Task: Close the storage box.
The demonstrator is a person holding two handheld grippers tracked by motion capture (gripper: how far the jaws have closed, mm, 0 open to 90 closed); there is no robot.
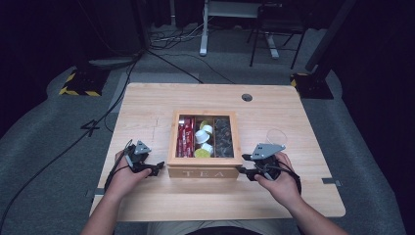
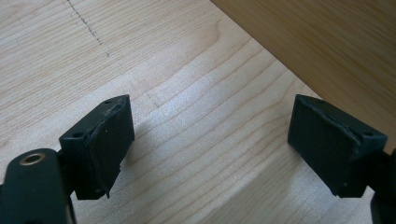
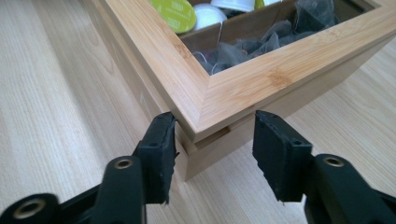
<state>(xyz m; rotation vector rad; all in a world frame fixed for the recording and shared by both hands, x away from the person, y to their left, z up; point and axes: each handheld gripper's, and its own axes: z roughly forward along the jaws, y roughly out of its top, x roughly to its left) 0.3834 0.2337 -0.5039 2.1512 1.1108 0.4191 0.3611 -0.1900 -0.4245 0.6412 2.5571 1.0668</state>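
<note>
A bamboo tea box (image 1: 203, 172) marked "TEA" stands mid-table, with a windowed lid. Through the window I see red sachets (image 1: 185, 136), white and green capsules (image 1: 203, 138) and dark tea bags (image 1: 224, 138). My left gripper (image 1: 160, 168) rests on the table just left of the box's front left corner. In the left gripper view it (image 2: 210, 116) is open over bare wood, with the box's side (image 2: 327, 42) at the upper right. My right gripper (image 1: 243, 165) is at the front right corner. Its open jaws straddle the lid's corner (image 3: 212, 112), with the left pad (image 3: 161, 140) touching it.
A thin clear ring (image 1: 277, 135) lies on the table right of the box. A round cable hole (image 1: 247, 97) sits near the far edge. Bare tabletop (image 1: 147, 112) spreads around the box. Cables and furniture legs cross the floor beyond.
</note>
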